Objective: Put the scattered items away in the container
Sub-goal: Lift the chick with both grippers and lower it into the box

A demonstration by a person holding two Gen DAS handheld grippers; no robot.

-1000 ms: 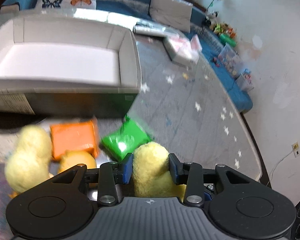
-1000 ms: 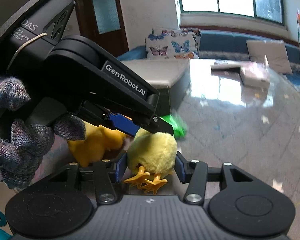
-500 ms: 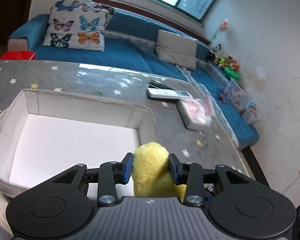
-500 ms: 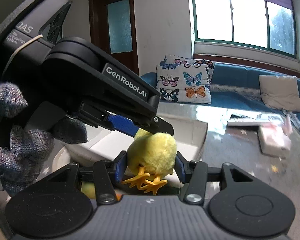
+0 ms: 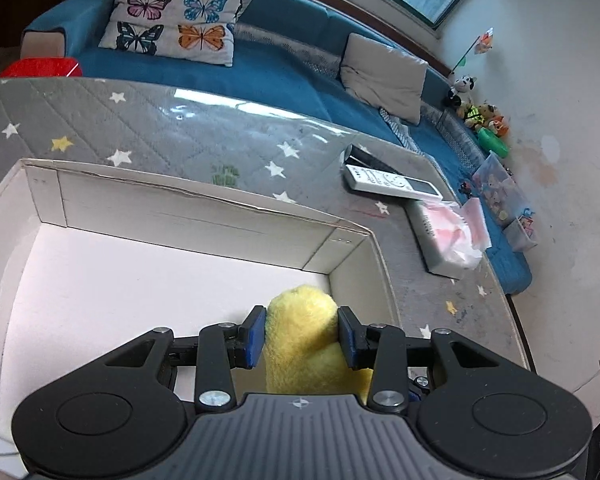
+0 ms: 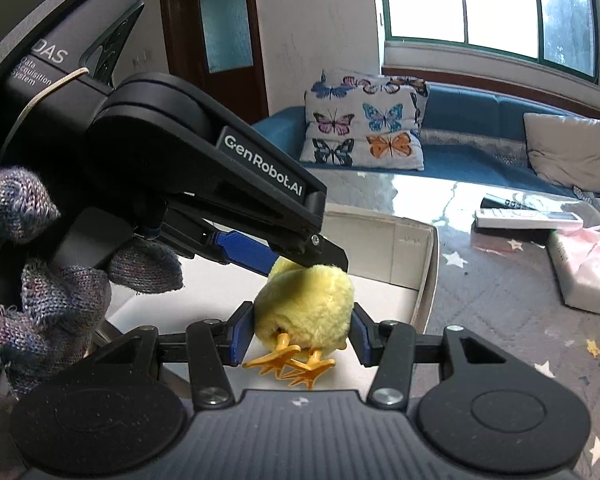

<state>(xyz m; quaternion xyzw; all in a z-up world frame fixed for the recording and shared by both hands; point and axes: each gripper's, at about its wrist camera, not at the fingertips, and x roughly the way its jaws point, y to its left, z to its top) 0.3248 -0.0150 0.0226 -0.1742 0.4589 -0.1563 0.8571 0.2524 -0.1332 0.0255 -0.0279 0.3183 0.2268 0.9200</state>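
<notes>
both my grippers, left (image 5: 302, 334) and right (image 6: 300, 330), are clamped on one fluffy yellow chick (image 6: 305, 308) with orange feet, over the white box (image 5: 204, 216).

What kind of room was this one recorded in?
Most likely a home living room: a long blue sofa with butterfly cushions, a remote control on the star-patterned table cover, and toys along the wall.

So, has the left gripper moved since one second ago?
Yes. The left gripper, gripping the yellow plush chick, has moved forward from the table items to above the white cardboard box.
</notes>
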